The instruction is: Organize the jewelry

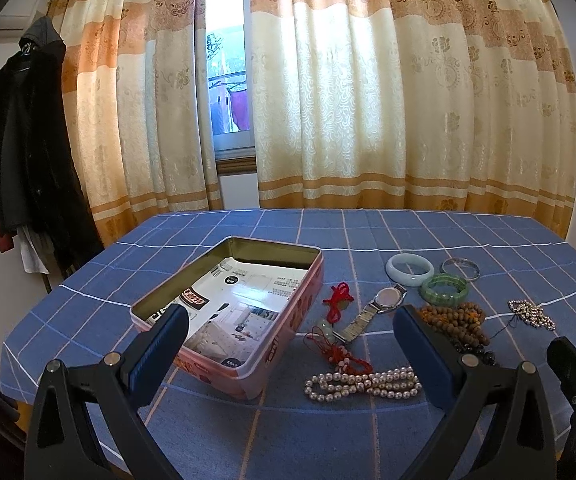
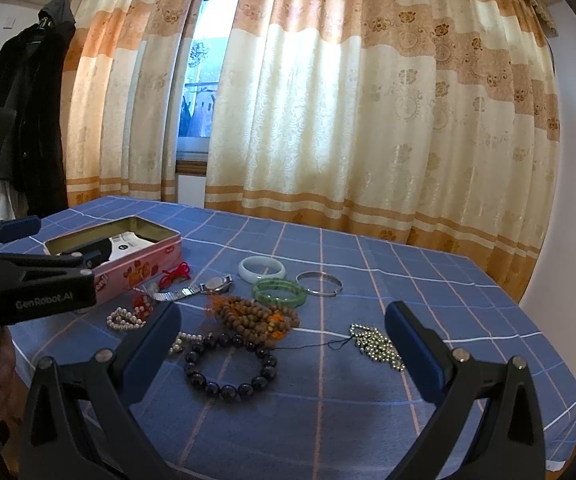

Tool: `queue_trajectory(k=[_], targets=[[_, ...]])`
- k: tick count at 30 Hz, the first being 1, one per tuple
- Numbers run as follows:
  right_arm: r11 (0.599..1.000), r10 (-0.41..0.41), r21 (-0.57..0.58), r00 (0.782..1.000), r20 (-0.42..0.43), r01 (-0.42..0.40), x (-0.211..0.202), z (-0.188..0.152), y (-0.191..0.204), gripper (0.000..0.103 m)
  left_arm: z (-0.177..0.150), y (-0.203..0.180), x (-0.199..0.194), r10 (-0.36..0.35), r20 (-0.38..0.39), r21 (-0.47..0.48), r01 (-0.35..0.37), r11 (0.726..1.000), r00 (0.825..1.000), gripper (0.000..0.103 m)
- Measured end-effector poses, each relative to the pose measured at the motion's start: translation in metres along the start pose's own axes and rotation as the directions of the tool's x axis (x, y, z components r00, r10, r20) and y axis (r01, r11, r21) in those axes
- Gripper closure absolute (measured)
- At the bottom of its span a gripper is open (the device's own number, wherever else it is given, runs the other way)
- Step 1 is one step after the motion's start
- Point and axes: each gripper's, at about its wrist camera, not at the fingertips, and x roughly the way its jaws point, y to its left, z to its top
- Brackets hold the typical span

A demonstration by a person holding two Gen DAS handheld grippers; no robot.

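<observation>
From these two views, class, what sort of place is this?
Most likely a room in a home: floor-length patterned curtains over a window, coats hanging by the wall, and a table in a blue checked cloth.

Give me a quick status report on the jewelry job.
Left tool open, empty, above the table. Right tool open, empty. Tin box open, no jewelry inside; pearl necklace, watch, bangles all on the cloth. Nothing in the way.

Pink rectangular metal tin [image 1: 288,322], glossy gold-toned inside; blue checked cloth table cover [image 1: 367,432], matt; pale green polished stone bangle [image 2: 262,269]; brown wooden bead strand [image 2: 256,316], rough; steel-band wristwatch [image 1: 371,310], shiny.
</observation>
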Motion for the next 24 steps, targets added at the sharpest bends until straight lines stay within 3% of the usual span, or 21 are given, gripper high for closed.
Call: queue_trajectory(k=[24], targets=[[1.0,0.0,-0.004,1.0,0.001,0.0,-0.001,0.0018,0.0014,0.0,0.0021,-0.0019,0.0004,0.003,0.003,0.0,-0.003,1.0,1.0,0.001]])
